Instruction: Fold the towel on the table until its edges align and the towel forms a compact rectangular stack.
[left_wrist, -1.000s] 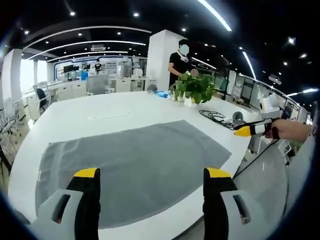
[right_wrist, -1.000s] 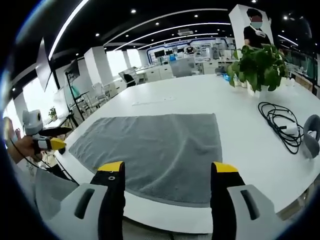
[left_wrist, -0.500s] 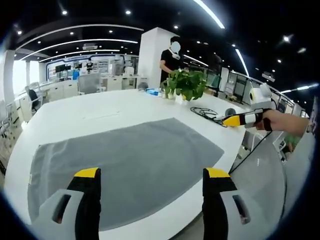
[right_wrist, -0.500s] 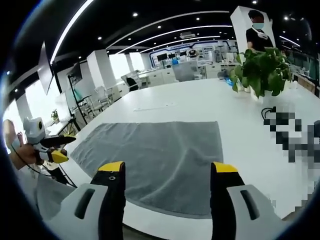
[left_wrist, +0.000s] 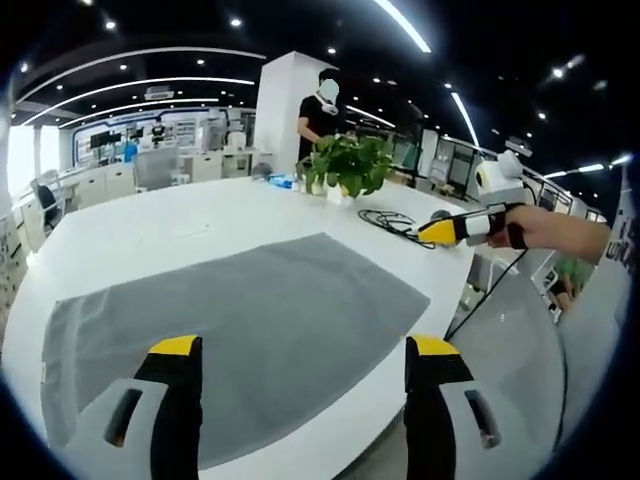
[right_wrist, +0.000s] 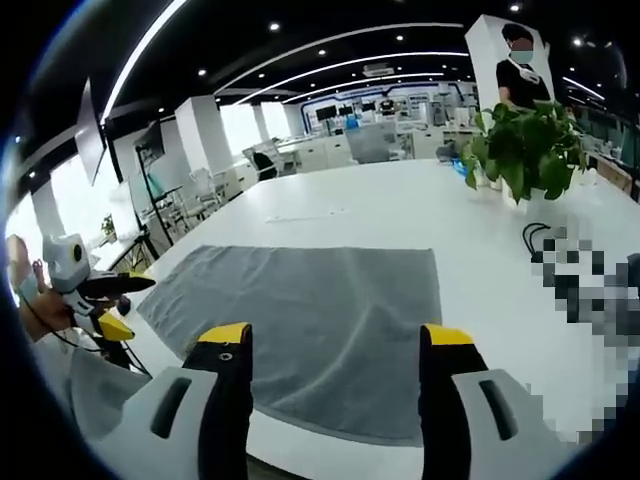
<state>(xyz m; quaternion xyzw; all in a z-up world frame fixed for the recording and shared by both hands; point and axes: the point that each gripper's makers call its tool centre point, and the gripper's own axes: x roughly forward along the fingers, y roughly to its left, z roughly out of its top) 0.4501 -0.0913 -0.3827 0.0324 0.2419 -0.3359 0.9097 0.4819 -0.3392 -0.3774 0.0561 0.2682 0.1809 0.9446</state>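
Grey terry cloth, the towel (left_wrist: 230, 340), lies spread flat and unfolded on the white table (left_wrist: 150, 225). In the left gripper view its near edge runs close to the table's front rim, and its far right corner points toward a coiled black cable (left_wrist: 385, 222) lying on the tabletop. In the right gripper view the towel (right_wrist: 310, 315) reads as a wide rectangle with its long near edge just inside the table (right_wrist: 400, 205) rim.

The left gripper (left_wrist: 300, 350) hovers above the near edge of the towel. Its two yellow-tipped jaws stand wide apart and hold nothing; no part of them touches the cloth. The right gripper (right_wrist: 335, 335) is in the same condition: jaws spread, empty, positioned over the near portion of the towel without contact.

In the left gripper view the right gripper (left_wrist: 455, 228) enters from the right, held in a hand (left_wrist: 535, 228) above the table's right end, well clear of the towel. In the right gripper view the left gripper (right_wrist: 105, 305) appears at the left edge, beyond the table's left end; its black and yellow jaws are visibly parted.

A potted green plant (left_wrist: 345, 165) stands at the far side of the table, well apart from the towel. A person in a black shirt (left_wrist: 318, 110) stands behind it beside a white column (left_wrist: 275, 110). In the right gripper view the plant (right_wrist: 525, 145) sits at upper right.
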